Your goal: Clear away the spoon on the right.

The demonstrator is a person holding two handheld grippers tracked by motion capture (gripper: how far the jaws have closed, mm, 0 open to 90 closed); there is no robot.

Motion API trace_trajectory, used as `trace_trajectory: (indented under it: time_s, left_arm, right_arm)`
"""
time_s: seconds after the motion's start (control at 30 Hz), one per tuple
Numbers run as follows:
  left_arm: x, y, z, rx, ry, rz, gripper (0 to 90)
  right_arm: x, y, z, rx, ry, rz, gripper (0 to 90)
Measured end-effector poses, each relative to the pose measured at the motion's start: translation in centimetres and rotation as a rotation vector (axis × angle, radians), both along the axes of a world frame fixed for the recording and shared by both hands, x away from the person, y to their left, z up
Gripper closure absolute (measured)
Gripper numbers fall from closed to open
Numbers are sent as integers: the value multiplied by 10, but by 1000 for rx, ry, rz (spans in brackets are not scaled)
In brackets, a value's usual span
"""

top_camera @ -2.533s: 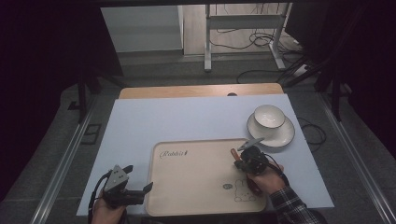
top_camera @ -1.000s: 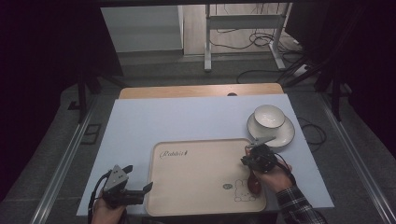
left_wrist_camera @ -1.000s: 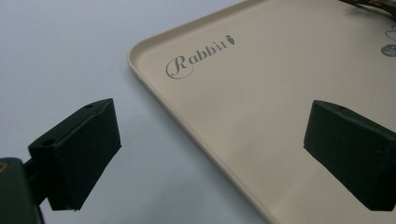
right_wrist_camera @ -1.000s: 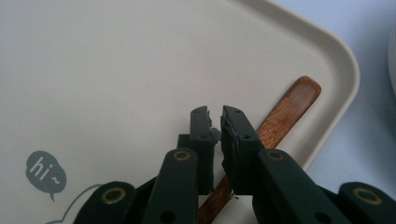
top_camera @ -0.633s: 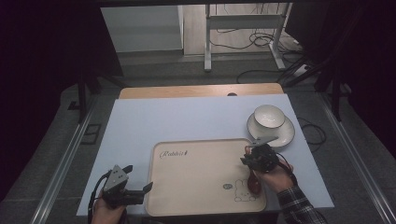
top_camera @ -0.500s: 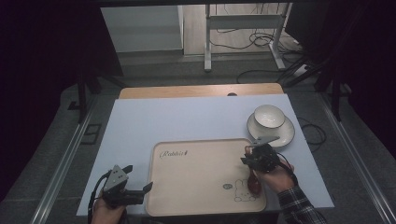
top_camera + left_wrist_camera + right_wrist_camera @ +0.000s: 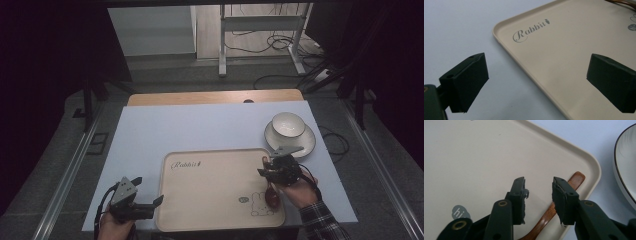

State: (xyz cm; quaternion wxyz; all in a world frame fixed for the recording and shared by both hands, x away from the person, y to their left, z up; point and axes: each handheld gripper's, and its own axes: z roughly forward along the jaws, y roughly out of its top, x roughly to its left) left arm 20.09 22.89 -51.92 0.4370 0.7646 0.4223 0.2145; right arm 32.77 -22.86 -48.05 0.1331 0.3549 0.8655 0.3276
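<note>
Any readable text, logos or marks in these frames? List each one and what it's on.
"Rabbit", grey script followed by a small carrot sign: printed on the beige tray, near one corner.
"hi", white on a grey speech bubble: printed on the tray; any letters after that are hidden behind the right gripper.
Rabbit line drawing on the tray: a picture, no words.
Bowl and saucer: no text readable.

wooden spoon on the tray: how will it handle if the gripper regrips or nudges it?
The wooden spoon looks rigid, so probably no flex. Its thin handle lies flat along the tray edge and offers little height, so pads may slip off. The smooth tray likely lets it slide; the rounded bowl end may make it pivot.
</note>
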Motion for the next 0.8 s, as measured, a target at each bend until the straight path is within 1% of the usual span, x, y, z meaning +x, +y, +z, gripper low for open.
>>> trace_trajectory:
  time_s: [0.5, 0.8]
  left_arm:
    - [0, 0, 0, 2, 0, 0, 35]
    - [0, 0, 0, 0, 1, -1, 35]
  right_arm:
    - [-12, -4, 7, 16, -36, 11, 473]
    - [-18, -5, 6, 25, -51, 27, 393]
